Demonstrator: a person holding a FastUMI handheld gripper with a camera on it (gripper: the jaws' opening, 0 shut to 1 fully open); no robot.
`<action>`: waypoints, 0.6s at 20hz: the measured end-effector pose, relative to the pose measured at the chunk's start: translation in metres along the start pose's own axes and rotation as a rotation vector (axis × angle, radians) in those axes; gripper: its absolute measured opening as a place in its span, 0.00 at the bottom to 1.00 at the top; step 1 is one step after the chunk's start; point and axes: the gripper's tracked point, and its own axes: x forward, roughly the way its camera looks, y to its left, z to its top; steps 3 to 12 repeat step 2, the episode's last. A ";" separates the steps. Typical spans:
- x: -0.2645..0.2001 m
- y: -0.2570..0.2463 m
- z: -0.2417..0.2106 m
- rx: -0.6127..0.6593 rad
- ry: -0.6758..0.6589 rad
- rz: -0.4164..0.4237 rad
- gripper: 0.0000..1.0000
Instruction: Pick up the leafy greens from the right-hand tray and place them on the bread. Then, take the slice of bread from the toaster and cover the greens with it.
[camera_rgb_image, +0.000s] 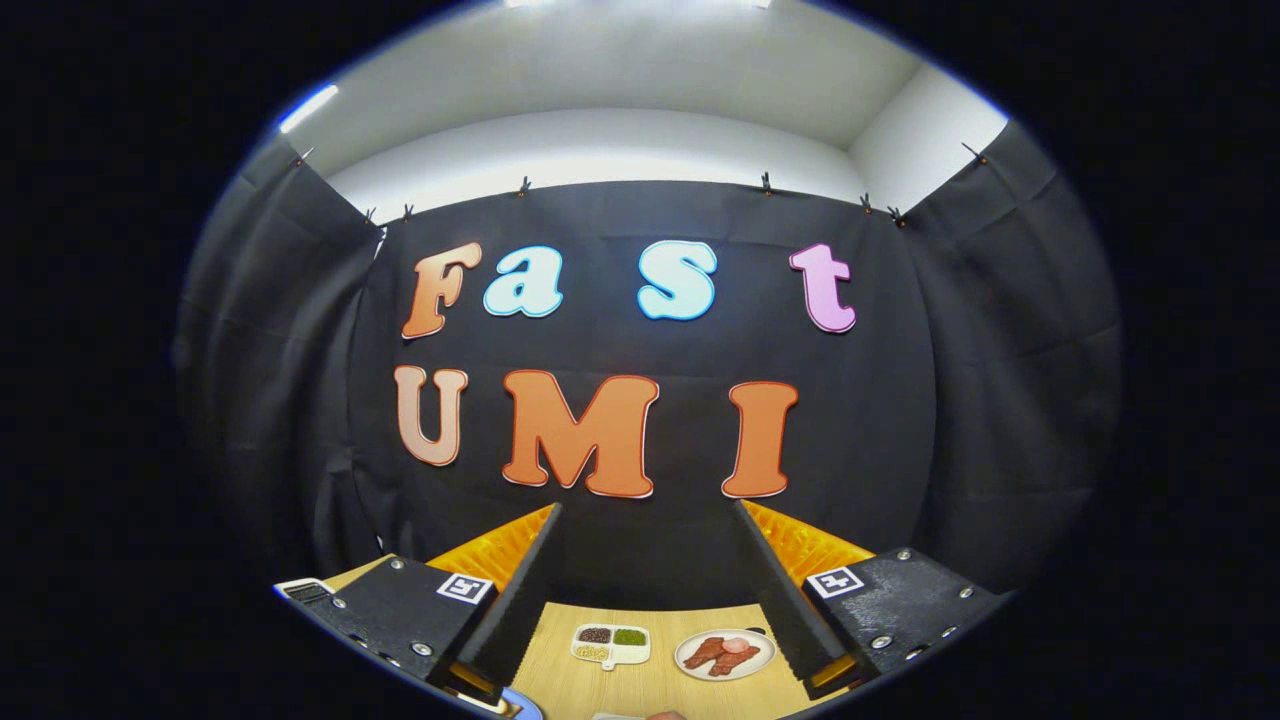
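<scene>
Overhead, hand-held gripper (645, 520) fingers spread wide, empty; wooden table (650, 690) open between them below.

i see bright ceiling strips overhead, dark cloth soaking up light, sharp centre, heavy fisheye bending at edges.

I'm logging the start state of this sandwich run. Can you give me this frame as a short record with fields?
tool: open, fingers spread wide, nothing between them, held above the table
table: light wood, seen between the fingers
divided dish: white, three compartments with dark, green and pale contents, beyond the fingers
plate: white, round, reddish meat pieces on it, beside the divided dish
greens, bread, toaster: cannot tell from this frame
task progress: nothing picked up yet
</scene>
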 end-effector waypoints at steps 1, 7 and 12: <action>0.000 -0.002 0.002 0.007 -0.007 -0.001 0.98; 0.000 -0.002 0.004 0.012 -0.011 0.001 0.98; 0.000 -0.002 0.004 0.012 -0.011 0.001 0.98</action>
